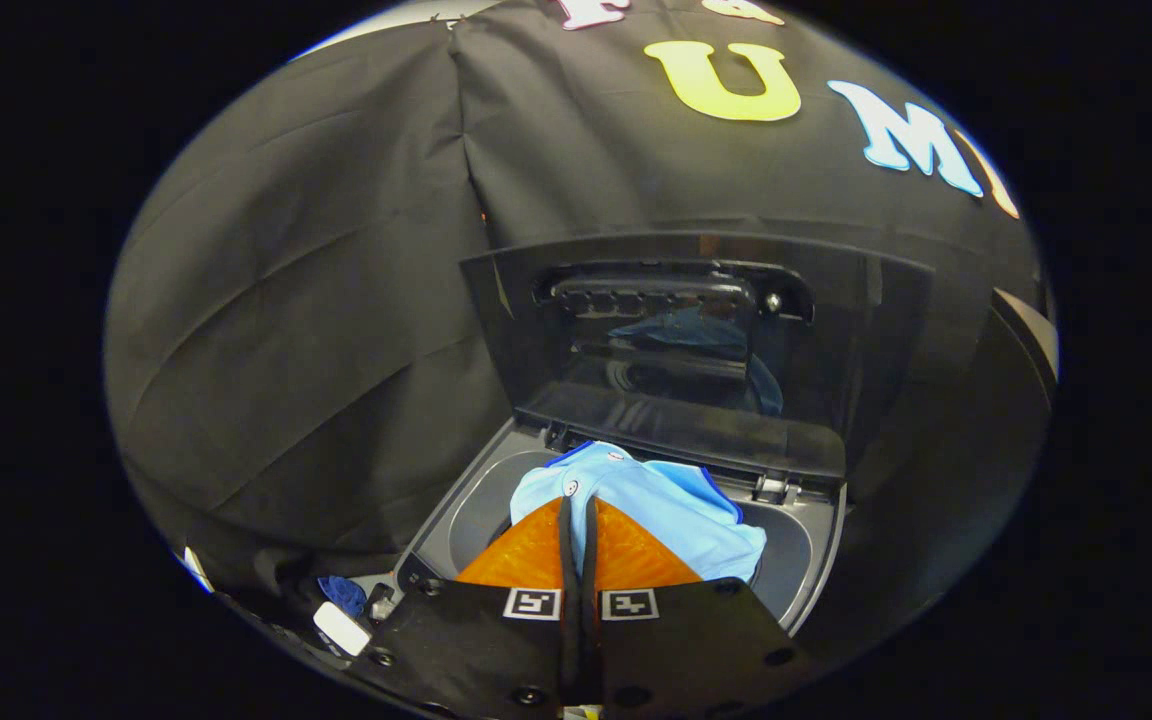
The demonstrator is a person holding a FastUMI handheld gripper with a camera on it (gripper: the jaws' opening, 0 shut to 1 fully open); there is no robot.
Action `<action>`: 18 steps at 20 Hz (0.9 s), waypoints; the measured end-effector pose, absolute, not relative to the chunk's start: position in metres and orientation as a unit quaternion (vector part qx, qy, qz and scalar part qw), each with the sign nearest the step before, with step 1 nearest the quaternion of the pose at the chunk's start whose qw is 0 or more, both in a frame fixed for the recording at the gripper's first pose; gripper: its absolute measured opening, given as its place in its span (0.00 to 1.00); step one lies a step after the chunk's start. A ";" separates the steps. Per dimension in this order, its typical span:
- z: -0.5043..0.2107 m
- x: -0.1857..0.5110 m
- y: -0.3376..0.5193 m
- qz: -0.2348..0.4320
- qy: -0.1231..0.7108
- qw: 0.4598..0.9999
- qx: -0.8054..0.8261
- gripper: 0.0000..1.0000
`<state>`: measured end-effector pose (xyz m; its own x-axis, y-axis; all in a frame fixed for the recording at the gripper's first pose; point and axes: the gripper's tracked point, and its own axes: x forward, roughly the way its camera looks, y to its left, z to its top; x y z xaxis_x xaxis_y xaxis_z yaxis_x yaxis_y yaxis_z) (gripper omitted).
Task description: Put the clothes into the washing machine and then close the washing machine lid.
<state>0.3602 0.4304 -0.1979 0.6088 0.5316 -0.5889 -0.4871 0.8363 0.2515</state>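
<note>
Gripper view: gripper (577,520) jaws clamp light-blue shirt (651,500) above washing machine (816,560).

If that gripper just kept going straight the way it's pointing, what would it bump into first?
Probably nothing new: the gripper is already shut on the light blue shirt, over the washing machine's open tub. Going on, it would likely push the shirt toward the raised lid; depth is unclear.

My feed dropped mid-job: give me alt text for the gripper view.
The gripper is shut on a light blue shirt, holding it over the open top of the washing machine. The lid stands raised beyond the shirt, against the black cloth wall.
</note>
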 end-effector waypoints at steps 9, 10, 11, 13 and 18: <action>-0.227 0.362 0.430 0.238 0.369 0.896 0.069 0.20; -0.227 0.360 0.430 0.234 0.373 0.895 0.071 0.40; -0.225 0.357 0.425 0.228 0.375 0.896 0.069 0.59; -0.231 0.358 0.420 0.213 0.375 0.899 0.073 0.98; -0.219 0.359 0.418 0.206 0.353 0.909 0.080 0.99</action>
<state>0.3590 0.4181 -0.2185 0.6662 0.4314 -0.6084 -0.3190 0.9022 0.2904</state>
